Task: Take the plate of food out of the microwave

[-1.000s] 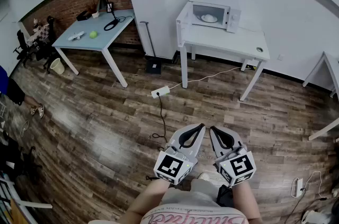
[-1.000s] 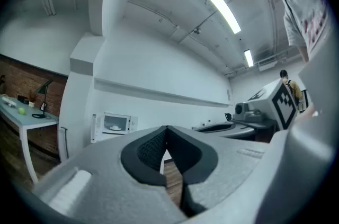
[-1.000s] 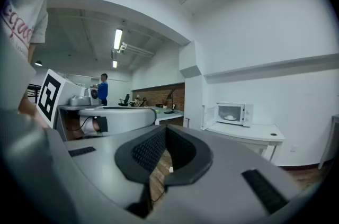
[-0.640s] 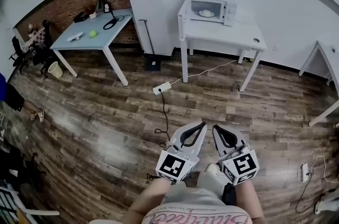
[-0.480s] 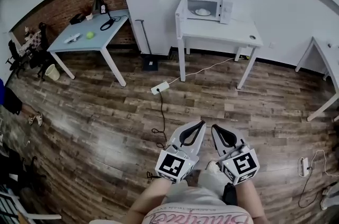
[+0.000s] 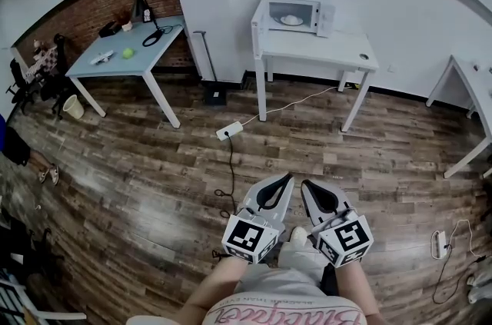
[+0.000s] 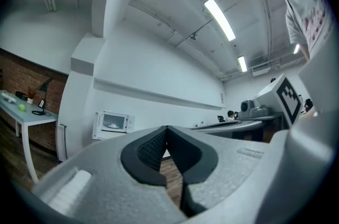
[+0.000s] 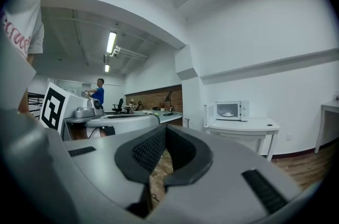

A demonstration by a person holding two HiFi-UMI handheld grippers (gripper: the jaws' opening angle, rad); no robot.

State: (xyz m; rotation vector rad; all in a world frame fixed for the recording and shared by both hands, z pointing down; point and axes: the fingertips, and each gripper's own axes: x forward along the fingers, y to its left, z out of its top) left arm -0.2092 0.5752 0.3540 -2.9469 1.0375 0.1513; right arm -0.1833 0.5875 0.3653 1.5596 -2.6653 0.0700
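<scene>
A white microwave (image 6: 298,13) stands with its door swung open on a white table (image 6: 323,45) against the far wall. Inside it sits a plate of food (image 6: 291,20). My left gripper (image 6: 287,178) and right gripper (image 6: 305,184) are side by side close to the body, far from the table, pointing level toward it. Both are shut with nothing between the jaws. In the left gripper view the microwave (image 7: 112,122) and plate (image 7: 112,125) are small beyond the left gripper (image 7: 167,130). The right gripper view has the microwave (image 8: 229,110) to the right of the right gripper (image 8: 165,130).
Wood floor lies between me and the table, with a power strip (image 6: 229,131) and a trailing cable (image 6: 231,177). A light blue desk (image 6: 123,54) with a lamp and a green ball stands at the left by a brick wall. Another white table (image 6: 469,97) is at the right edge.
The view has shifted a little, and the microwave table now sits slightly higher and further left in the head view. Both grippers stay shut side by side in front of the body.
</scene>
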